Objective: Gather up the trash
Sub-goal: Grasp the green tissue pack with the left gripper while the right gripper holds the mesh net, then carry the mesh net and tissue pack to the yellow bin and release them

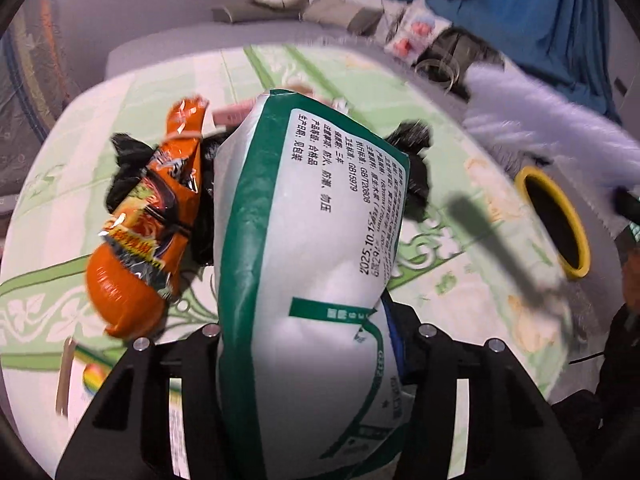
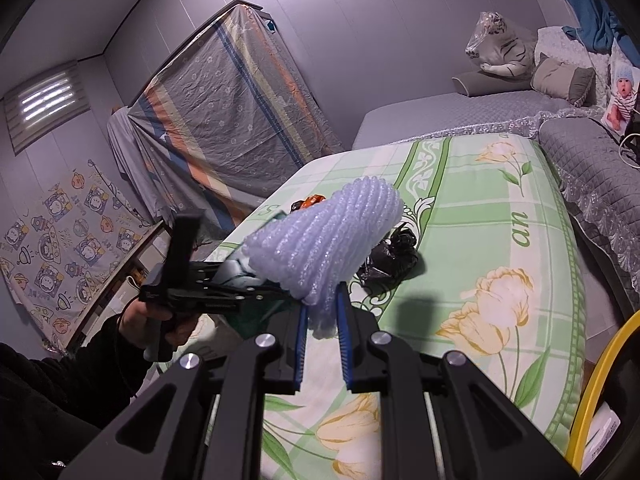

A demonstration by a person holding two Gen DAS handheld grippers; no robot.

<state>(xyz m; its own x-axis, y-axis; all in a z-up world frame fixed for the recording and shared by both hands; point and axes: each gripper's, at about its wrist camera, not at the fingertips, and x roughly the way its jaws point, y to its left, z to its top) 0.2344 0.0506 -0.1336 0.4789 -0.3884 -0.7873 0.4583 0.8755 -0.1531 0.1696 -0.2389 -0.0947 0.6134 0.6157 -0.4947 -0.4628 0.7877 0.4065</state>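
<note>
Green-and-white plastic fills most of the left wrist view: a puffy pack with printed text sits right between the left gripper's fingers, and the fingers look pressed against both its sides, so it's clamped on the pack. Just left of it, an orange snack bag lies crumpled on the green floral sheet, touching a black bag that pokes out from behind both the snack bag and the pack. Over on the right edge of that view there's a bin with a yellow rim, near the bed's side, and a blur of white foam above it. From the right wrist view, the right gripper is pinched on a white foam net; the blue pads squeeze its narrow lower end while the rest sticks up and forward over the bed. The left gripper shows there too, held in a hand with a dark sleeve, just left of the foam net and partly hidden behind it. The black bag lies on the sheet just beyond the foam, and a bit of the orange bag peeks out further back. The yellow rim curves up at the right edge, close beside the right gripper.
</note>
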